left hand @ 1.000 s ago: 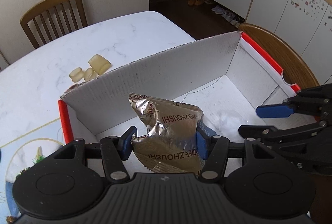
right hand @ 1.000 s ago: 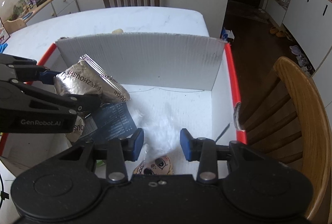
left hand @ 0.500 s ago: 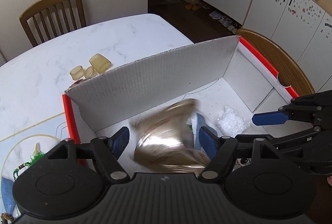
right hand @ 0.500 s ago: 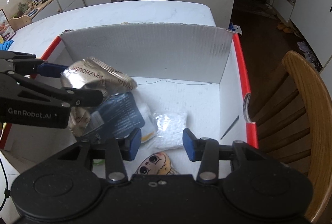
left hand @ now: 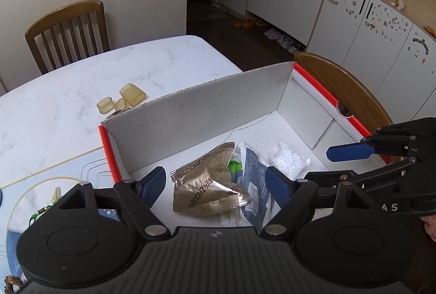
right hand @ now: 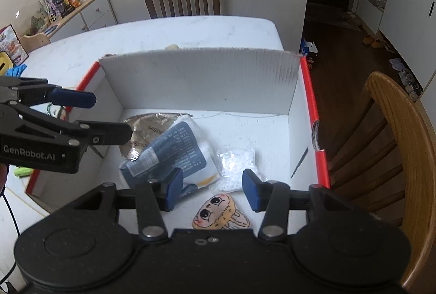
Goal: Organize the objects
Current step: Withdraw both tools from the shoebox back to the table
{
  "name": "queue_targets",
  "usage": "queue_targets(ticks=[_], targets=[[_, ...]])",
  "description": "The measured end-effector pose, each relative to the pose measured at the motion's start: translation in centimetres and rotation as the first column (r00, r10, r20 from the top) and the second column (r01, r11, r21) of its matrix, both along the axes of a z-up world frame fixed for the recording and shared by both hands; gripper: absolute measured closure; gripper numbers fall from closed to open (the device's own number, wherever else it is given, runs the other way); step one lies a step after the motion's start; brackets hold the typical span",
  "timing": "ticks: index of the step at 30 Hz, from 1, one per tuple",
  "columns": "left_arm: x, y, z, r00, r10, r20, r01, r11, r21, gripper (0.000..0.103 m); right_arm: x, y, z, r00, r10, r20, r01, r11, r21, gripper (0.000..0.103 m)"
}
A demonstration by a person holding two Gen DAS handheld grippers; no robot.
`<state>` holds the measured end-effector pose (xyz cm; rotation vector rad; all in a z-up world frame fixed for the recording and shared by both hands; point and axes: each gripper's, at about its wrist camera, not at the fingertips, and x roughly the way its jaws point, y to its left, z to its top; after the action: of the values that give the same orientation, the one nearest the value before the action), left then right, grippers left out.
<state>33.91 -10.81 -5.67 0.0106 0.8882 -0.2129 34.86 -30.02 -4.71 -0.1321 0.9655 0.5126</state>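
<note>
The foil pouch point(left hand: 209, 189) lies in the box point(left hand: 196, 114) at frame centre, both tongs opening and empty, while yellow pieces point(left hand: 121, 100) remain on the tabletop point(left hand: 81, 81) upper left.

A white marble table point(left hand: 81, 81) carries an open cardboard box point(left hand: 207, 114) and yellowish rubbery pieces point(left hand: 122, 100) just behind it.

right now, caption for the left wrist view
Left gripper opening above a gold packet lying in the box.
</note>
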Motion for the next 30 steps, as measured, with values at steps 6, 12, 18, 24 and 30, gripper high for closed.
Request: queue_targets(ticks=[6, 12, 18, 24, 30], targets=[[-1.7, 1.0, 1.5, 1.0, -0.007, 0.027, 0.008, 1.0, -0.03, 0.023, -1.6, 0.0, 2.0, 0.999, -0.013, 0.033, 0.012, 0.999, 0.037, 0.054], [-3.9, 2.2, 3.2, 0.998, -0.023, 0.061, 0.026, 0.998, -0.05, 0.023, -3.5, 0.6, 4.1, 0.996, -0.034, 0.083, 0.027, 0.997, 0.074, 0.041], [-6.0, 4.1, 4.3, 0.995, -0.033, 0.091, 0.038, 0.998, -0.058, 0.023, -5.3, 1.8, 5.5, 0.993, -0.047, 0.106, 0.036, 0.994, 0.107, 0.03], [-8.0, 6.8, 4.8, 0.993, -0.024, 0.112, 0.03, 0.998, -0.055, 0.019, -7.1, 3.9, 6.5, 0.99, -0.044, 0.133, 0.027, 0.992, 0.125, 0.021], [-9.9, 10.2, 4.8, 0.993, 0.007, 0.12, 0.001, 0.998, -0.069, 0.019, -8.9, 6.8, 6.9, 0.989, -0.032, 0.147, 0.012, 0.991, 0.135, 0.017]])
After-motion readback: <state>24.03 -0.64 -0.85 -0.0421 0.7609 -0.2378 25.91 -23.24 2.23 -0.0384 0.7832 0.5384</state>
